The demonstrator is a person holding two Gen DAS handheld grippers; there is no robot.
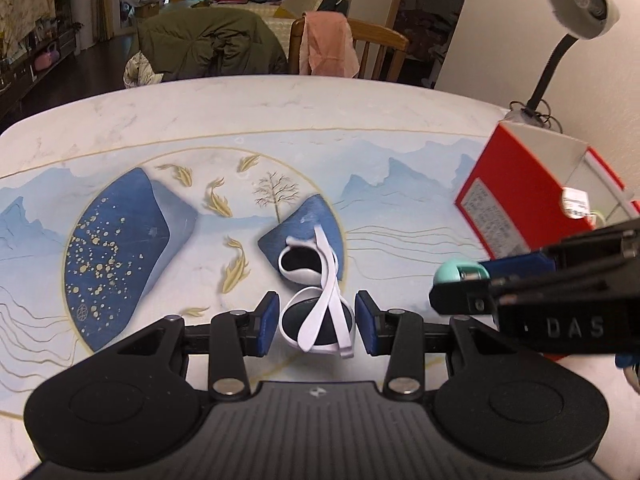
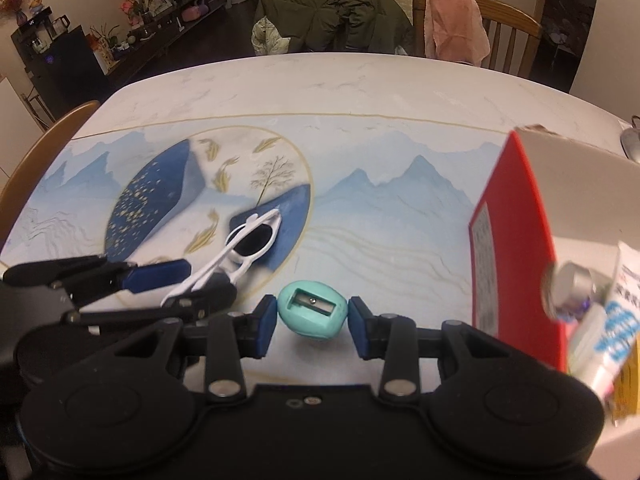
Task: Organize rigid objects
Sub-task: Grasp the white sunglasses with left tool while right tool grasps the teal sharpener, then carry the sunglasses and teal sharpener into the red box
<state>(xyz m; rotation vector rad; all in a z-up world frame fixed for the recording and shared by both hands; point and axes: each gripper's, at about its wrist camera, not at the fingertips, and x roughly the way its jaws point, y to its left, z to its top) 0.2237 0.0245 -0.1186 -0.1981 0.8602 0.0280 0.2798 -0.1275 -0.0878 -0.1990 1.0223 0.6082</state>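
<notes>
White-framed sunglasses (image 1: 314, 304) with folded arms sit between the blue pads of my left gripper (image 1: 316, 322); the pads touch the frame on both sides, near lens gripped. They also show in the right wrist view (image 2: 240, 248). A teal egg-shaped pencil sharpener (image 2: 312, 310) sits between the pads of my right gripper (image 2: 313, 322), held on both sides just above the table mat. The sharpener also shows in the left wrist view (image 1: 456, 272). A red cardboard box (image 1: 528, 200) stands open to the right (image 2: 516, 240).
The box holds a tube, a small metal cylinder (image 2: 572, 288) and a yellow item. A desk lamp (image 1: 580, 4) stands behind the box at the wall. The patterned mat (image 1: 200, 200) covers the marble table. Chairs stand at the far edge.
</notes>
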